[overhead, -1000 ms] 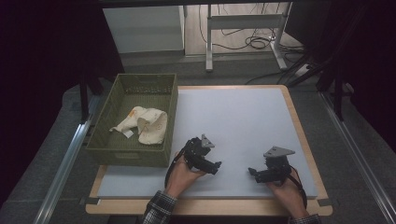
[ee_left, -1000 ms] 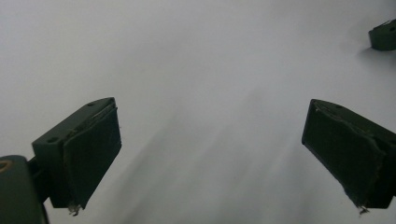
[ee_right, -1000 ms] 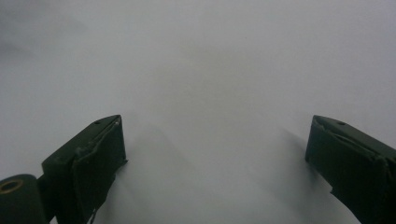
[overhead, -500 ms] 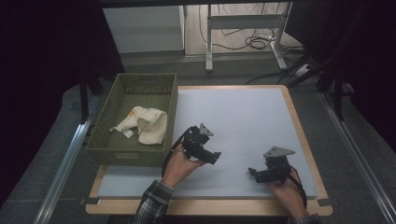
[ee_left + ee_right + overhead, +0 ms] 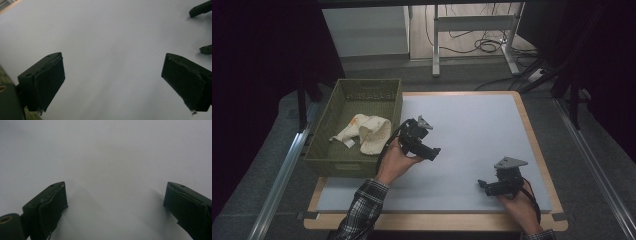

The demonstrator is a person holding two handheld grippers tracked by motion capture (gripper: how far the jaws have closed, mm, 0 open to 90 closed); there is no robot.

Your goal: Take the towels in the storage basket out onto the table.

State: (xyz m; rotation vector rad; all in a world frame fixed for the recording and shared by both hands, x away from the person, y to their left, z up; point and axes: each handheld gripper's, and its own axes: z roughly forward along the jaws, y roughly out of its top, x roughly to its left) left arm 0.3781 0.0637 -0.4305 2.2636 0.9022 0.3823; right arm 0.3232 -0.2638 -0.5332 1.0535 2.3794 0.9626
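My left gripper is held above the white mat, just right of the green basket, with its jaws pointing right. In the left gripper view its jaws stand wide open with nothing between them. My right gripper rests low near the front right of the mat, pointing left. Its jaws are open over bare mat. A cream cloth lies crumpled in the basket. The other gripper's jaw tips show at the top right of the left gripper view.
The mat lies on a wooden-edged table. Metal rails run along both sides of the table. Beyond the far edge stand a white cabinet, a metal frame and floor cables.
The left hand has lifted its gripper and carried it away from the person, a little closer to the basket's corner. The right gripper has stayed put.
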